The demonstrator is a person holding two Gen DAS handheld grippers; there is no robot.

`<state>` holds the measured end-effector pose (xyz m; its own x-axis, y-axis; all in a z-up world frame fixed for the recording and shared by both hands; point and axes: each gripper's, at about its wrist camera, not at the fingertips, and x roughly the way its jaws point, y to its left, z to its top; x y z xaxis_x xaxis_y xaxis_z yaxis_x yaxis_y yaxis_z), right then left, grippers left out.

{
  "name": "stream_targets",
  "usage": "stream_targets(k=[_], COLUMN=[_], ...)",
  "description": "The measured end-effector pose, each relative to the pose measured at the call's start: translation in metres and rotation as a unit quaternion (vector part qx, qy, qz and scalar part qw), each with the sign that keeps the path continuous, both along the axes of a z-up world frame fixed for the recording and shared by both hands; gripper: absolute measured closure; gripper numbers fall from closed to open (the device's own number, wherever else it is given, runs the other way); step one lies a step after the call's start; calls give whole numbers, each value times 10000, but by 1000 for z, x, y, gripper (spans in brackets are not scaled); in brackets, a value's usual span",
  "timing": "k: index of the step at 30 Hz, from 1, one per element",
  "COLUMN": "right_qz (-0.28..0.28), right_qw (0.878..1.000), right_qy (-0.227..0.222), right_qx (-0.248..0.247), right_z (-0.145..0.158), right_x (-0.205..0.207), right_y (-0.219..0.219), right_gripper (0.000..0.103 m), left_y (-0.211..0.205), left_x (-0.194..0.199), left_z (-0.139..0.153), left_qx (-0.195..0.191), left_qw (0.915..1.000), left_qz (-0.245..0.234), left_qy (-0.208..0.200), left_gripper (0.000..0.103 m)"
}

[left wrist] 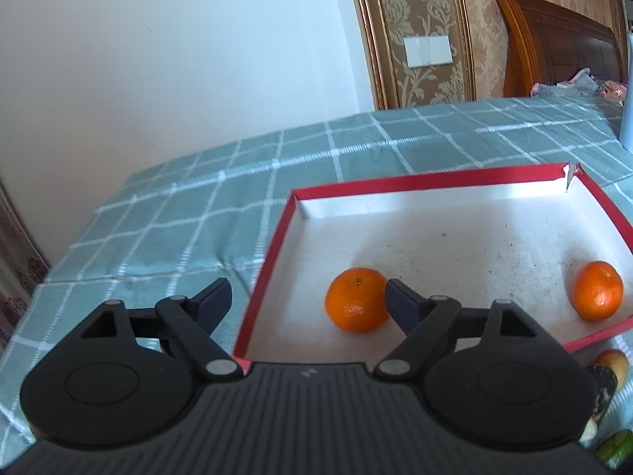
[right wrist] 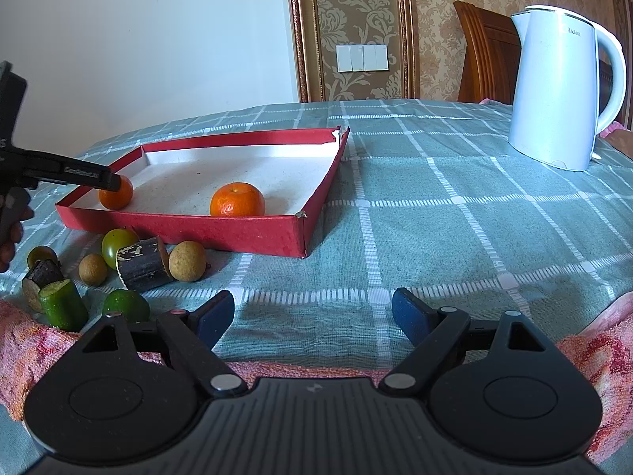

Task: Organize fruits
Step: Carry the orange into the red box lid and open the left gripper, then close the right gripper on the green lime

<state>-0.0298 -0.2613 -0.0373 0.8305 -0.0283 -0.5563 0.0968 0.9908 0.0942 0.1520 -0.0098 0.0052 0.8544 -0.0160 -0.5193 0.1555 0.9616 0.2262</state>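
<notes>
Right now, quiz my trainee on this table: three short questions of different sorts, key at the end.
1. How many oranges lie in the red box?
2. True or false: the left gripper is clamped on an orange.
3. Which stands beyond the box, toward the right? A) white kettle B) glass bottle C) metal pot

Key:
1. Two: one near the left gripper, one near the right wall.
2. False: the jaws stand open, the orange free.
3. A
</notes>
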Motion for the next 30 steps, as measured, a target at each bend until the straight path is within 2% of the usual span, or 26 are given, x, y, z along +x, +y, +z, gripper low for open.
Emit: stream_targets(k=[4, 8, 11, 14, 18, 20, 24, 27, 30], right_qz=[3, 30, 218, 445, 554, 723, 1243, 1510, 1777], right_qw=[10000, 9999, 9989, 9968, 9942, 9935, 9876, 9841, 9806], right_qy=[0, -49, -336, -641, -907, -872, -941, -937, -810], right_qx=[1, 85, 261, 149, -135, -68, 166, -26, -187], right_z=[0, 0, 3, 7, 11, 12, 17, 24, 25], right_x=[0, -1, -11, -21, -29, -31, -41, -45, -40], right_y=[0, -2, -7, -3, 9, 13, 24, 42, 58], right_gripper=[16, 16, 16, 16, 16, 16, 16, 20, 39], left_y=[5, 19, 33, 47, 70, 79, 87, 87, 85], left_x=[-16, -45, -73, -97, -114, -118, -120, -120, -119], left_z=[7, 15, 14, 8, -3, -10, -20, -25, -29], left_qx=[-51, -305, -412, -480, -895, -1046, -1049, -1042, -1044], left_qw=[9998, 9989, 9976, 9967, 9941, 9928, 9925, 9928, 9930], left_qz=[32, 3, 42, 122, 308, 382, 501, 483, 450], left_qy=[-173, -362, -547, -648, -524, -438, -380, -350, -315], left_gripper=[14, 9, 5, 4, 0, 0, 0, 0, 0])
